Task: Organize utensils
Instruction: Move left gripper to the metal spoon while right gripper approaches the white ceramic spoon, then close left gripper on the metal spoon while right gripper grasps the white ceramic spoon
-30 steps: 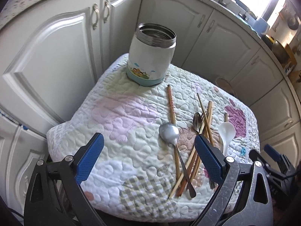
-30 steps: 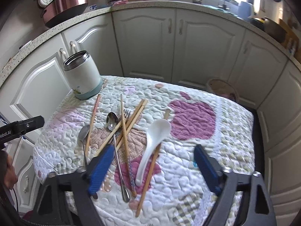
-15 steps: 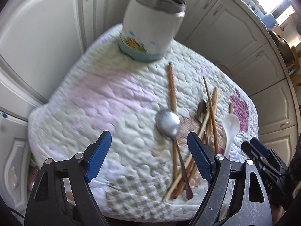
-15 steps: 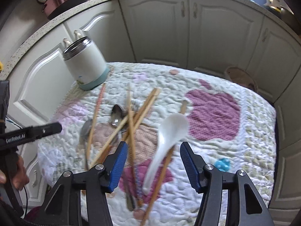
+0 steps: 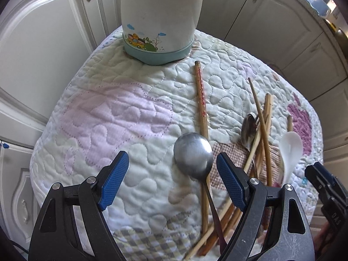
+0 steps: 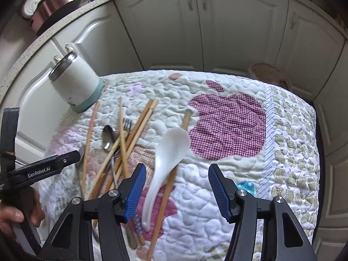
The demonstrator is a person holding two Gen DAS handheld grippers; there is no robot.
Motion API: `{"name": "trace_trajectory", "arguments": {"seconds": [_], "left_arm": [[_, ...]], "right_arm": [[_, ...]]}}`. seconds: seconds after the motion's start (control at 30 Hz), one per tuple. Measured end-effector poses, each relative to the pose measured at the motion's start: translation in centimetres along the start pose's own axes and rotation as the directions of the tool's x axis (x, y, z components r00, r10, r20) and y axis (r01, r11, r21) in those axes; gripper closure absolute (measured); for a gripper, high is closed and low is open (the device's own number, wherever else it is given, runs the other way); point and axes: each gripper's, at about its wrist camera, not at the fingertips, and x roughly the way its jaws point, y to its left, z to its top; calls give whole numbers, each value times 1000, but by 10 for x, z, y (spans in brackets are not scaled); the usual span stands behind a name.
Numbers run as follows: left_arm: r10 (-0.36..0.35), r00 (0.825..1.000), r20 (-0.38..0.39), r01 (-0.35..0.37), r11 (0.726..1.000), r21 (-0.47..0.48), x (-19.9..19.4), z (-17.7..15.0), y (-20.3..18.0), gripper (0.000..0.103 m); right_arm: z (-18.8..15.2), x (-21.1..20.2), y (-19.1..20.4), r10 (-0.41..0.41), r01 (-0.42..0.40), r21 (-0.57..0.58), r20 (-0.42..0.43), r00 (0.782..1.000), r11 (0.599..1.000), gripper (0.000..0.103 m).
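On the quilted cloth (image 5: 113,117) stands a white jar (image 5: 162,19) with a steel rim, upright at the back. My left gripper (image 5: 171,163) hovers open over a large metal spoon (image 5: 193,152), whose bowl lies between the pads, nearer the right one. A patterned chopstick (image 5: 201,100) runs under that spoon. My right gripper (image 6: 176,174) is open above a white ceramic spoon (image 6: 171,150); the spoon's handle passes close to the left pad without being pressed. A heap of wooden chopsticks (image 6: 126,143), a small spoon (image 6: 108,134) and a fork (image 6: 127,124) lies between the two grippers.
White kitchen cabinets (image 6: 195,32) ring the covered table on all far sides. A rice cooker (image 6: 54,2) sits on the counter. A round basket (image 6: 269,74) stands behind the table's far edge. The left gripper (image 6: 50,167) and a hand (image 6: 13,217) enter the right wrist view.
Both grippers have sunk toward the cloth and tilted further down. Each pair of jaws has narrowed, the left around the metal spoon's bowl, the right around the white spoon.
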Motion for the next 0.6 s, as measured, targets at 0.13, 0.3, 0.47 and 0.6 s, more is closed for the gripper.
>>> {"name": "trace_trajectory", "arguments": {"seconds": [0.13, 0.3, 0.47, 0.6], "left_arm": [[10, 1000, -14, -10, 1000, 4, 13, 4, -4, 25], [2, 1000, -13, -2, 1000, 19, 20, 8, -7, 33], [-69, 998, 7, 68, 997, 38, 20, 14, -9, 63], [-110, 994, 6, 110, 993, 45, 19, 14, -3, 63]], "right_arm": [[7, 8, -2, -3, 3, -4, -8, 1000, 1000, 46], [18, 28, -7, -27, 27, -23, -20, 999, 999, 46], [21, 46, -19, 10, -9, 15, -44, 999, 1000, 69], [19, 40, -17, 41, -41, 4, -10, 999, 999, 92]]}}
